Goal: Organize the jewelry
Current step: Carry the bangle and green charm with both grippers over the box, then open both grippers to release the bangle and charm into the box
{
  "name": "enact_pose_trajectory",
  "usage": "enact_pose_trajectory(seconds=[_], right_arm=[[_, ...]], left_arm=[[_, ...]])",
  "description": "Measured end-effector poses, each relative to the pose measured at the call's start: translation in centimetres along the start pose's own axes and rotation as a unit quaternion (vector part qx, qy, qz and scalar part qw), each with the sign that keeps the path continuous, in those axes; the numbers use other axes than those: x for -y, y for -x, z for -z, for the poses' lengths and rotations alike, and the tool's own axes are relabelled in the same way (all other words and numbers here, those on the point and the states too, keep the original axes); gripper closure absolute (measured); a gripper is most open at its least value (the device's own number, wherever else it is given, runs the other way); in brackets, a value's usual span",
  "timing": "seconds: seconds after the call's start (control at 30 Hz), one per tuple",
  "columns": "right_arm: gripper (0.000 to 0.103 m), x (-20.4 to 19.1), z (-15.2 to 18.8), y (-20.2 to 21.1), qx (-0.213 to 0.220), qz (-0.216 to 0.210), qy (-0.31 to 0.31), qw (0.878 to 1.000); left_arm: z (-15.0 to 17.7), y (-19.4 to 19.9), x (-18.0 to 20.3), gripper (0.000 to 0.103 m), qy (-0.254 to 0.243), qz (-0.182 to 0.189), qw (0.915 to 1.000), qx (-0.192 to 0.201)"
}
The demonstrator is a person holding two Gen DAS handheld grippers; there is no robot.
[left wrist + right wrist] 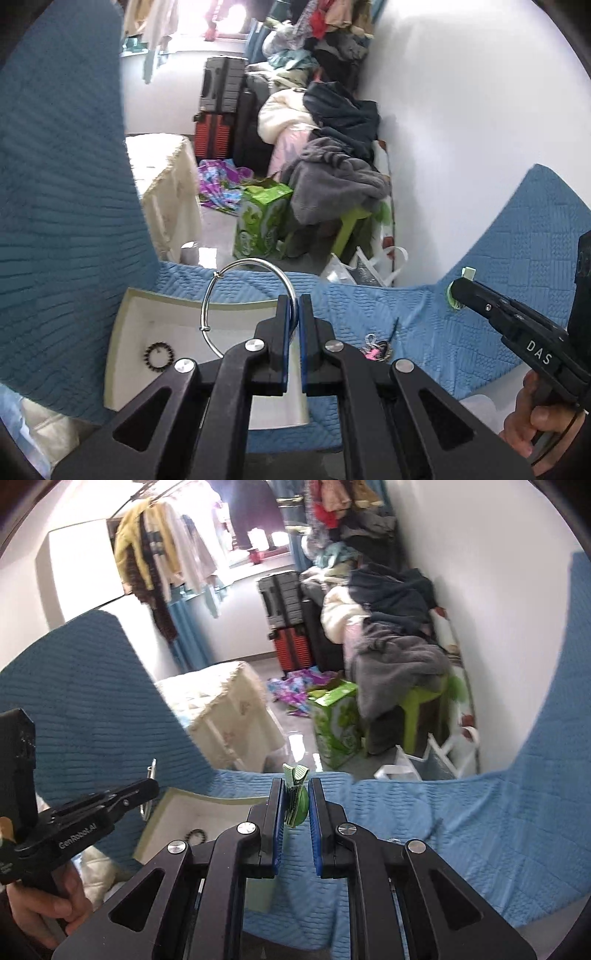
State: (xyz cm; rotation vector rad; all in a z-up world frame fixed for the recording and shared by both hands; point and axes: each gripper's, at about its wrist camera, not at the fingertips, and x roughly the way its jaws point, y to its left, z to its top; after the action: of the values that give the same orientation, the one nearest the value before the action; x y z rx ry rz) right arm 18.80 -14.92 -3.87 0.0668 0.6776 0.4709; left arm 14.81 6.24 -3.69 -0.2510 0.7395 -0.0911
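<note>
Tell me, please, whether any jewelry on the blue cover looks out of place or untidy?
Yes: a small tangled heap of jewelry with a pink piece lies loose on the blue cover, outside the white box, where only a dark beaded bracelet sits.

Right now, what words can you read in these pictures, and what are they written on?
"DAS": white letters on the right hand-held gripper.
"GenRobot.AI": white letters on the left hand-held gripper.
The green box on the floor has print too blurred to read.
</note>
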Motion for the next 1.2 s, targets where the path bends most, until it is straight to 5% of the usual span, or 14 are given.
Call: enact_pose_trajectory(seconds=[0.67,0.9,1.2], right_arm=[[0.093,-5.2,7.6,-13.6,-0.153,-0.043,0.042,0.986],[0.093,-5.1,8.8,-14.9,-0.173,-0.039,0.037,0.983],[0.092,-4.9,8.2,-14.2,-0.165,-0.048,0.035,0.985]], left_arm=[[6.1,-6.3,-8.4,0.1,0.068,-0.035,0.9923,-0.097],[7.3,-7.8,-9.5,0.1,0.078,-0.035,0.9883,-0.126],[6.6,-6.6,-8.9,0.099,0.06,-0.051,0.9902,-0.115]])
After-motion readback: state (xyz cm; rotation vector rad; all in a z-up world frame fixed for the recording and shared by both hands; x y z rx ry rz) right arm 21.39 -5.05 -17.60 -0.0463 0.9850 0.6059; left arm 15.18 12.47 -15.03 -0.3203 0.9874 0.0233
